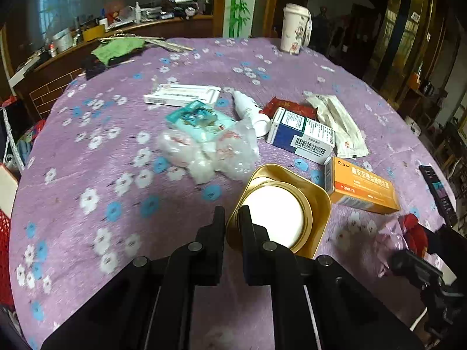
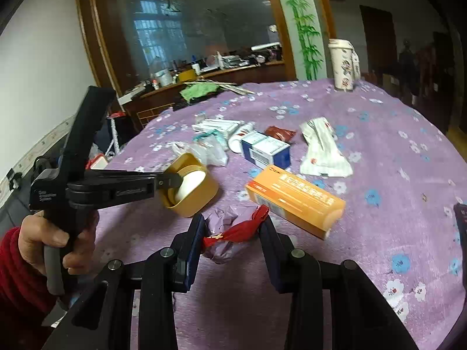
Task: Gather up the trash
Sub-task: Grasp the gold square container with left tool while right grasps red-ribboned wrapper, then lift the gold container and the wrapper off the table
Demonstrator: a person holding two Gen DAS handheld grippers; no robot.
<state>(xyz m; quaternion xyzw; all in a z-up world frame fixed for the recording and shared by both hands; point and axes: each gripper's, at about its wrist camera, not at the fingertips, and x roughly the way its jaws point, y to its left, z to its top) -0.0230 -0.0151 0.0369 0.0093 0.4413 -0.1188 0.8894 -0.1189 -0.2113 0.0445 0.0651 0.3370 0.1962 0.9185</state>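
My left gripper [image 1: 232,214] is shut on the near rim of a gold tin [image 1: 280,213] with a white inside; it also shows in the right wrist view [image 2: 189,186], with the left gripper [image 2: 172,179] clamped on its wall. My right gripper [image 2: 232,227] straddles a red wrapper [image 2: 236,232] and a crumpled purple bag [image 2: 224,233], jaws apart with the wrapper spanning them. In the left wrist view the wrapper [image 1: 414,233] and right gripper [image 1: 414,265] sit at the right edge. An orange box [image 2: 294,201], blue-white box [image 2: 265,148], and plastic bags [image 1: 204,148] lie on the table.
The round table has a purple floral cloth [image 1: 87,175]. A white sachet [image 2: 321,151], a white tube [image 1: 251,110], a flat white box [image 1: 181,94], a tall floral cup [image 1: 294,27] and a green cloth [image 1: 116,48] lie farther back. A dark remote [image 1: 437,192] lies at the right edge.
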